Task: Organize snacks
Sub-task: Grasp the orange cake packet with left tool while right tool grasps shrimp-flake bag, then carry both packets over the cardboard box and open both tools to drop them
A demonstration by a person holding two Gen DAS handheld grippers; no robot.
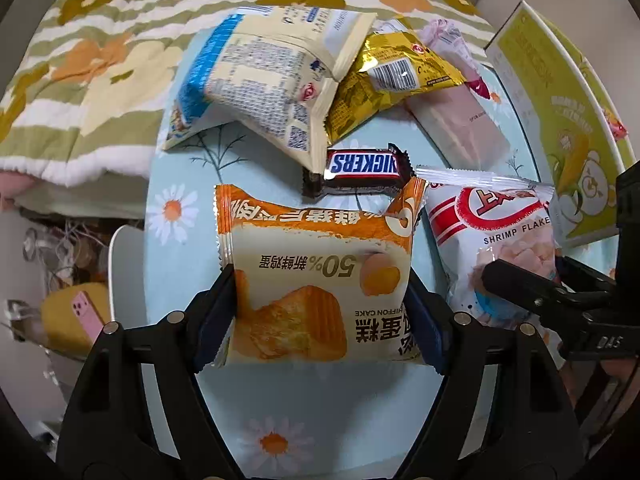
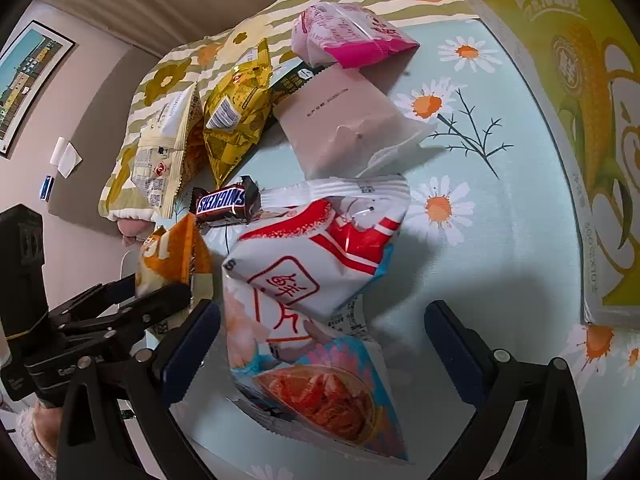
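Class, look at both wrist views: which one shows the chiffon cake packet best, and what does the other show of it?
The left wrist view. There the chiffon cake packet lies face-on, print readable, between the left gripper pads. The right wrist view catches only its orange end, seen edge-on behind the left gripper's fingers.

The chiffon cake packet (image 1: 320, 280) is matt plastic film, the Snickers bar (image 1: 366, 166) glossy. The gold snack bag (image 1: 384, 80) shines like foil. The desk (image 2: 500, 240) cover looks smooth, perhaps vinyl; the striped blanket (image 1: 80, 80) is soft cloth.
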